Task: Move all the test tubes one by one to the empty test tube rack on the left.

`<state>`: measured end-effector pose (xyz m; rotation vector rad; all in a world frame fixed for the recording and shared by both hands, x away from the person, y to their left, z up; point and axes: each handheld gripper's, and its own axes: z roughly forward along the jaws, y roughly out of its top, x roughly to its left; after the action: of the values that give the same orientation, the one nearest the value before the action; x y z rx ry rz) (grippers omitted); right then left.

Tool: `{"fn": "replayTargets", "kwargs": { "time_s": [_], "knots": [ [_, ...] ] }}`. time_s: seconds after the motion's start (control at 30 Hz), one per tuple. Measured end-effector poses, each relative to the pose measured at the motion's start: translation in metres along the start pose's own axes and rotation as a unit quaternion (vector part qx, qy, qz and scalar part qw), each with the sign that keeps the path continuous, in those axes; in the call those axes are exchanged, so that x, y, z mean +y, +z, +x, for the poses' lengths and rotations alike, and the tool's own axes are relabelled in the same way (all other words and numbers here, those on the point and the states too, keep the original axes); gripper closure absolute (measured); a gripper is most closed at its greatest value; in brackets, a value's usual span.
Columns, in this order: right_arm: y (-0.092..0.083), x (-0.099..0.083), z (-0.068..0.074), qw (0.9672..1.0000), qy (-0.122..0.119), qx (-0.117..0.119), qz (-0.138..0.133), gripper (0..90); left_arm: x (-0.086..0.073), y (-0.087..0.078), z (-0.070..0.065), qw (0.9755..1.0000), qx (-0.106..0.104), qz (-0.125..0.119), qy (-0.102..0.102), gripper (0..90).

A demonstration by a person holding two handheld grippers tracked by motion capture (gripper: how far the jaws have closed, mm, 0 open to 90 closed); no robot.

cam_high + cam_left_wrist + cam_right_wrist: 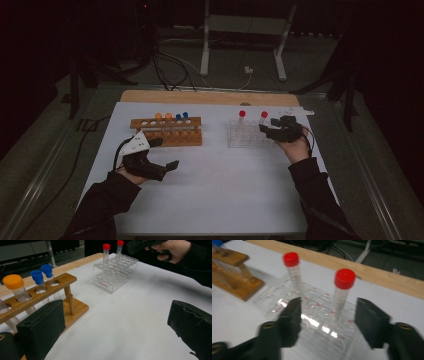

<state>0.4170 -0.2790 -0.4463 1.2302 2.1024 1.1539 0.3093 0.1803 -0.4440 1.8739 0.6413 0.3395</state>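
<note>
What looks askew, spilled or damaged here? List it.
Nothing stands out. The two red-capped tubes stand upright in the clear rack, the orange- and blue-capped tubes upright in the wooden rack. The white table cover shows no spill.

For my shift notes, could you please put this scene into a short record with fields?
surface: white table top
wooden rack: left of centre, holds orange-capped and blue-capped tubes
clear rack: right of centre, two red-capped tubes upright
nearer red-capped tube: stands in the gap ahead of the right jaws, untouched
left gripper: jaws wide open, nothing between them, near the wooden rack's end
right gripper: jaws apart, at the clear rack's right side
</note>
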Motion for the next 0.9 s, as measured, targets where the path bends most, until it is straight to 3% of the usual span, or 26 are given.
{"fn": "replayTargets", "kwargs": {
  "time_s": [0.07, 0.2, 0.4, 0.6, 0.9],
  "knots": [
    [0.006, 0.002, -0.002, 0.9999, 0.006, -0.012, 0.011, 53.2, 0.0, 0.0, 0.001, 1.0, -0.001, -0.001, 0.0, 2.2],
    [0.014, 0.006, -0.007, 0.9994, 0.022, -0.016, 0.02, 58.7, 0.0, 0.0, 0.001, 1.0, -0.001, -0.001, -0.001, 2.2],
    [0.028, 0.009, -0.006, 0.9983, 0.021, -0.03, 0.045, 65.8, -0.001, 0.0, 0.001, 1.0, -0.002, 0.0, 0.0, 2.2],
    [0.035, 0.008, -0.006, 0.998, 0.027, -0.03, 0.048, 73.2, -0.001, 0.0, 0.002, 1.0, -0.003, 0.001, -0.002, 2.2],
    [0.032, 0.012, -0.005, 0.9984, 0.027, -0.033, 0.038, 75.0, -0.003, 0.0, 0.003, 1.0, -0.005, 0.002, -0.006, 2.2]
  ]
}}
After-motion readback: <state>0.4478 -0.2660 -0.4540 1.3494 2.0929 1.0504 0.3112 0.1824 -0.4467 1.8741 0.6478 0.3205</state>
